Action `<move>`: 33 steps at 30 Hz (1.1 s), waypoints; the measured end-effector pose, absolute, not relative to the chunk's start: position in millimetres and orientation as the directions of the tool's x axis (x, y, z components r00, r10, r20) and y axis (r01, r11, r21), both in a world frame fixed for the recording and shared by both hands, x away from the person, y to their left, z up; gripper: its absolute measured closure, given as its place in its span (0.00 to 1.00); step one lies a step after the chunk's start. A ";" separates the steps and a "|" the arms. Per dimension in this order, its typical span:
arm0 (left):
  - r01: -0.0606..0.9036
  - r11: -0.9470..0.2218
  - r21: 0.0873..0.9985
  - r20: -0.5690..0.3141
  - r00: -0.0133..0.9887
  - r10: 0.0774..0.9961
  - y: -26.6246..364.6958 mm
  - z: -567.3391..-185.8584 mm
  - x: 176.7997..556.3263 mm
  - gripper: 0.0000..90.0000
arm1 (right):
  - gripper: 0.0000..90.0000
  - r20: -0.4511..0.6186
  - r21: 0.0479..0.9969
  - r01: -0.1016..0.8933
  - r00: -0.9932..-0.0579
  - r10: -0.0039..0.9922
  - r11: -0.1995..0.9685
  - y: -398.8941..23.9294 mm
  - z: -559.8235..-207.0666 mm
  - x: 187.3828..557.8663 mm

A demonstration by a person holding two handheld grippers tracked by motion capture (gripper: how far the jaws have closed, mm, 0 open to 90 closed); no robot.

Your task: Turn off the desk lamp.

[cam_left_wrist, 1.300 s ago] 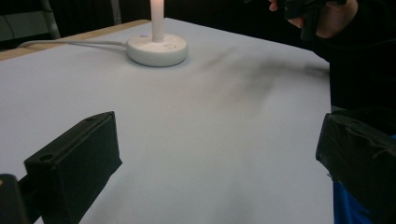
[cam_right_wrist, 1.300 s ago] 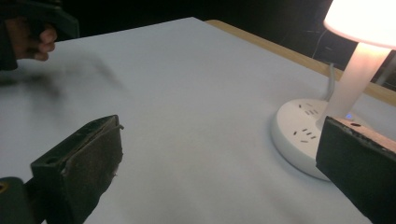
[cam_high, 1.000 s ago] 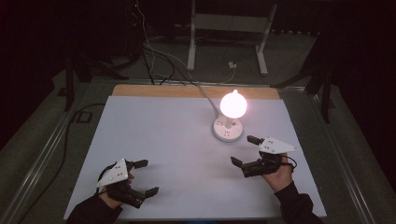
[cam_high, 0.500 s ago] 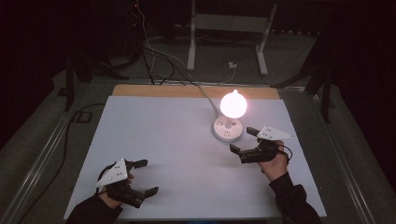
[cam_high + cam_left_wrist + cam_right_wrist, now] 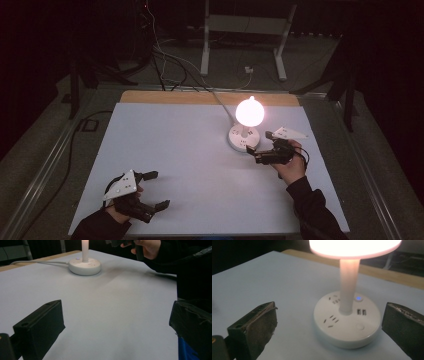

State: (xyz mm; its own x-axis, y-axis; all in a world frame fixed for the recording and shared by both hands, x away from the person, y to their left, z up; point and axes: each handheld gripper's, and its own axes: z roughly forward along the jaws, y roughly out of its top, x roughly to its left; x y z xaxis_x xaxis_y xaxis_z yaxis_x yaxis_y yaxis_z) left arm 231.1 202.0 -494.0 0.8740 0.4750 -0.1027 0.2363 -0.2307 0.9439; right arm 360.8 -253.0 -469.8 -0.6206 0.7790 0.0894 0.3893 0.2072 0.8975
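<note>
Right tongs [image 5: 261,145] gape beside lit lamp [image 5: 246,124]; left tongs [image 5: 156,190] rest apart

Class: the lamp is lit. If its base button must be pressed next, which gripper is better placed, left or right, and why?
Right, probably. The right gripper is open beside the lamp, its round button close ahead. The left gripper sits open at the table's near edge, far from the lamp.
</note>
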 end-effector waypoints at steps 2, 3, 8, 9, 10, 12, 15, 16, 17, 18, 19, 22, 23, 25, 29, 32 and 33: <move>0.238 -0.230 0.944 -0.104 0.873 0.476 202.0 -494.1 231.1 0.00 | 0.04 0.078 0.897 0.390 -0.605 0.792 0.209 -253.6 -470.2 363.9; 0.238 -0.230 0.944 -0.104 0.873 0.476 202.0 -494.1 231.1 0.00 | 0.07 0.079 0.898 0.390 -0.600 0.796 0.205 -254.2 -470.5 365.5; 0.238 -0.229 0.944 -0.105 0.874 0.474 201.9 -494.0 231.1 0.00 | 0.16 0.081 0.888 0.413 -0.572 0.816 0.201 -254.4 -471.7 372.2; 0.237 -0.233 0.943 -0.102 0.874 0.475 202.0 -494.3 231.0 0.00 | 0.21 0.091 0.886 0.422 -0.564 0.821 0.191 -254.2 -473.1 375.2; 0.238 -0.235 0.943 -0.102 0.874 0.475 202.1 -494.3 231.1 0.00 | 0.25 0.091 0.882 0.430 -0.555 0.827 0.192 -253.7 -473.7 376.7; 0.238 -0.228 0.944 -0.106 0.874 0.475 202.3 -493.9 231.3 0.00 | 0.32 0.092 0.877 0.442 -0.540 0.837 0.189 -253.4 -474.9 379.3; 0.242 -0.231 0.942 -0.111 0.877 0.468 202.3 -494.3 231.2 0.00 | 0.42 0.095 0.871 0.458 -0.513 0.853 0.178 -254.1 -476.7 383.0; 0.243 -0.231 0.942 -0.112 0.877 0.467 202.1 -494.2 231.1 0.00 | 0.44 0.093 0.873 0.456 -0.506 0.858 0.174 -254.3 -477.3 384.2; 0.241 -0.230 0.943 -0.111 0.878 0.466 202.1 -494.1 231.0 0.00 | 0.47 0.094 0.869 0.463 -0.500 0.861 0.174 -254.6 -477.6 385.5; 0.241 -0.227 0.943 -0.113 0.878 0.466 202.0 -494.0 231.1 0.00 | 0.50 0.089 0.868 0.464 -0.494 0.865 0.175 -254.7 -478.1 386.7; 0.242 -0.226 0.943 -0.113 0.877 0.467 202.0 -494.1 231.1 0.00 | 0.53 0.083 0.869 0.463 -0.485 0.870 0.175 -254.7 -478.8 387.4; 0.241 -0.229 0.943 -0.111 0.877 0.468 202.3 -494.1 231.2 0.00 | 0.61 0.076 0.863 0.472 -0.471 0.879 0.179 -254.1 -481.6 390.3; 0.240 -0.224 0.944 -0.112 0.876 0.469 202.4 -494.0 231.2 0.00 | 0.64 0.073 0.860 0.476 -0.467 0.881 0.181 -253.8 -482.6 391.2; 0.242 -0.225 0.944 -0.112 0.875 0.470 202.4 -494.0 231.3 0.00 | 0.70 0.059 0.856 0.481 -0.456 0.888 0.190 -253.7 -484.7 392.9; 0.241 -0.228 0.944 -0.110 0.876 0.469 202.3 -494.0 231.2 0.00 | 0.83 0.037 0.852 0.483 -0.436 0.899 0.200 -254.0 -488.0 395.7; 0.241 -0.231 0.943 -0.109 0.876 0.471 202.2 -494.4 231.3 0.00 | 0.91 0.029 0.847 0.491 -0.424 0.905 0.204 -255.4 -490.4 398.1; 0.242 -0.233 0.942 -0.108 0.876 0.471 202.2 -494.4 231.3 0.00 | 0.94 0.029 0.843 0.498 -0.422 0.906 0.205 -255.2 -491.3 398.6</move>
